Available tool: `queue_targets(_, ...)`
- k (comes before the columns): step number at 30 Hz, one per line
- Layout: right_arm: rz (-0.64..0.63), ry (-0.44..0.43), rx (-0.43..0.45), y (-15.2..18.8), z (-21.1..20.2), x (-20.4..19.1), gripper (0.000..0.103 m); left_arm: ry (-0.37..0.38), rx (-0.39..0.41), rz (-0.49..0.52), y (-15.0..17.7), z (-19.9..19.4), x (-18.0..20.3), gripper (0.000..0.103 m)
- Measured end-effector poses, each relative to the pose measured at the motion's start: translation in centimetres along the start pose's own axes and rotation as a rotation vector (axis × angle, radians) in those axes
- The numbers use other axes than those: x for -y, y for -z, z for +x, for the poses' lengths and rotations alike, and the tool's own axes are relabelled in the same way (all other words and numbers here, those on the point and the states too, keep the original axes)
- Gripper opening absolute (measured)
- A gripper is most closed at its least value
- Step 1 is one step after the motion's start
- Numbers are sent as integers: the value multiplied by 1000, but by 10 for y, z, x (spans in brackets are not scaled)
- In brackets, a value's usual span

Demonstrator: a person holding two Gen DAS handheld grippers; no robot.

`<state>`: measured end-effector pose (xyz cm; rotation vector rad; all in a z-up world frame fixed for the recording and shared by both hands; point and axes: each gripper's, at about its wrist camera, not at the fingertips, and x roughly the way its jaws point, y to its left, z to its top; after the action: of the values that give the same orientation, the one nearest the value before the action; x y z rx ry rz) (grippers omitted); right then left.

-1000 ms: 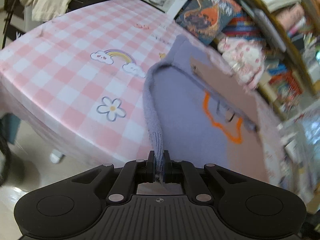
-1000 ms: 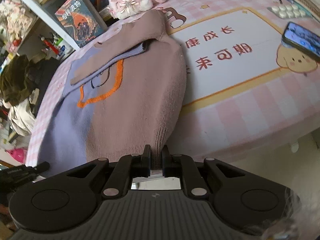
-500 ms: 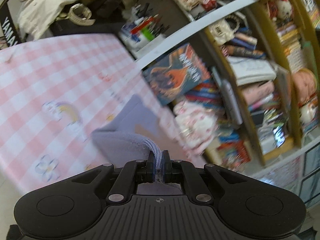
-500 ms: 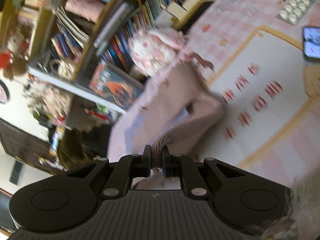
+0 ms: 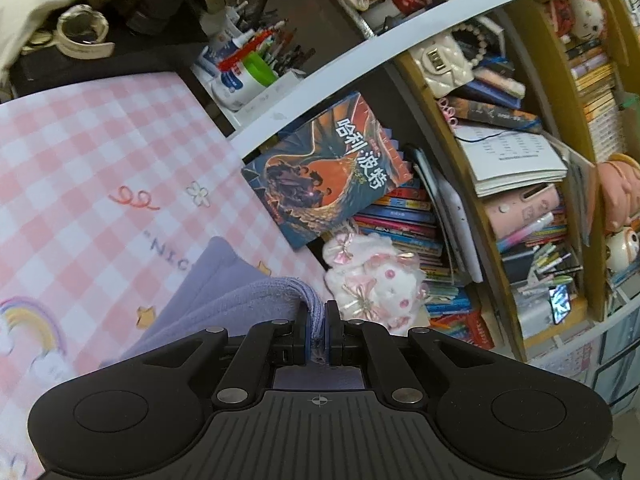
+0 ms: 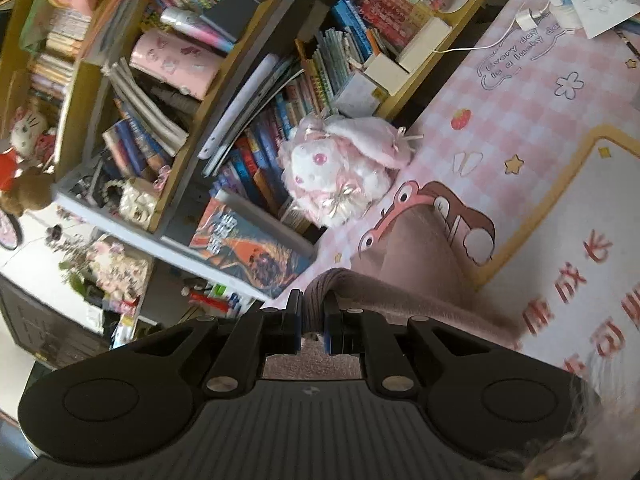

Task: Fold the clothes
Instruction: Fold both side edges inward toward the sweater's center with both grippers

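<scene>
sweater: soft knit, limp and light; draped lower centre over pink checked table
left gripper: clamped on lilac hem
right gripper: clamped on mauve hem
grip: hem corners held best

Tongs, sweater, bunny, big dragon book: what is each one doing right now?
Left tongs: shut on the sweater's purple hem.
Right tongs: shut on the sweater's brownish-pink hem.
Sweater: pinched at two spots, lifted and bent over, the rest lying on the table.
Plush bunny: lying on the table against the bookshelf.
Dragon book: closed, cover facing out, leaning at the shelf.
Checked tablecloth: spread flat.
</scene>
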<state>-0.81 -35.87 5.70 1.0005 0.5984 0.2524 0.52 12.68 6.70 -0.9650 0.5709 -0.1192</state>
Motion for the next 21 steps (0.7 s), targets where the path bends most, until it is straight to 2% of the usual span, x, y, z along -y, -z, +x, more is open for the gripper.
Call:
queue_targets(6, 5, 48, 3, -14, 38, 6, 9, -30, -47, 5, -15, 40, -7, 5)
queue_targets(17, 7, 135, -27, -24, 93, 21, 9, -105, -125, 34, -25, 85, -24, 6)
queue_targets(19, 11, 150, -29, -25, 99, 24, 9, -124, -138, 48, -26, 93, -25, 7)
queue_targets(21, 6, 164, -38, -26, 105, 25, 10, -152, -149, 64, -28, 99, -27, 14)
